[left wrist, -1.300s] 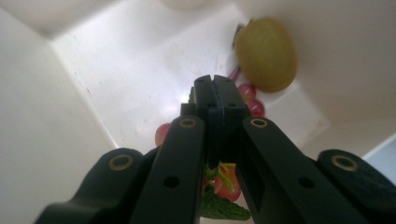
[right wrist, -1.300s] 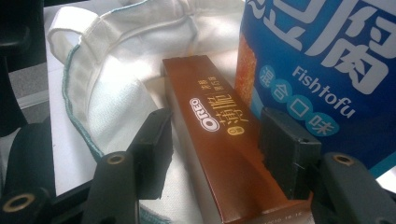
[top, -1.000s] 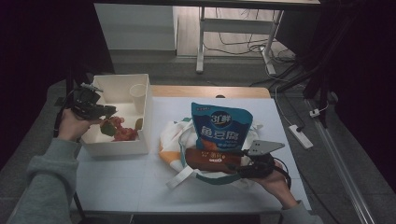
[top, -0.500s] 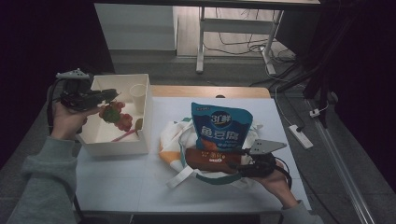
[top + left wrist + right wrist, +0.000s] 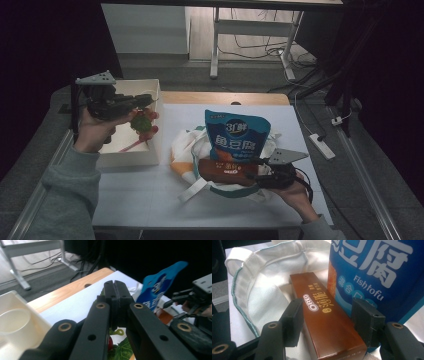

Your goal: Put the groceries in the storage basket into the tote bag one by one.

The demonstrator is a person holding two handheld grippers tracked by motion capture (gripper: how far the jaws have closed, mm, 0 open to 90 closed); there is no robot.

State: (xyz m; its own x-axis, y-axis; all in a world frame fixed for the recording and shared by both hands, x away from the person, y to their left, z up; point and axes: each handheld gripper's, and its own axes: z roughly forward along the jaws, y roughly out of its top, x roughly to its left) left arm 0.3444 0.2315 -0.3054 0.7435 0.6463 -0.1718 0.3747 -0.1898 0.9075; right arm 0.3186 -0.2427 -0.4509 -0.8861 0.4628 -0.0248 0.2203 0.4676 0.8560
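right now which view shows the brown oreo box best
The right gripper view: the oreo box lies large between the right claw's jaws, label readable. The high view shows it small, in the bag.

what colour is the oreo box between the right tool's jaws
Glossy brown with white and gold lettering. The Oreo box shows best in the right gripper view.

Lab or recording room, not a home. Dark surround beyond both grippers. Table [image 5: 150,205] with white top and bare wood strip at its far edge. Past the left gripper [image 5: 142,101]: metal desk frame [image 5: 216,45] on wood-look floor, loose cables [image 5: 260,47] running under it. To the outer side of the right gripper [image 5: 260,172]: white power strip [image 5: 320,146] on grey carpet, black stand legs [image 5: 320,85] nearby.
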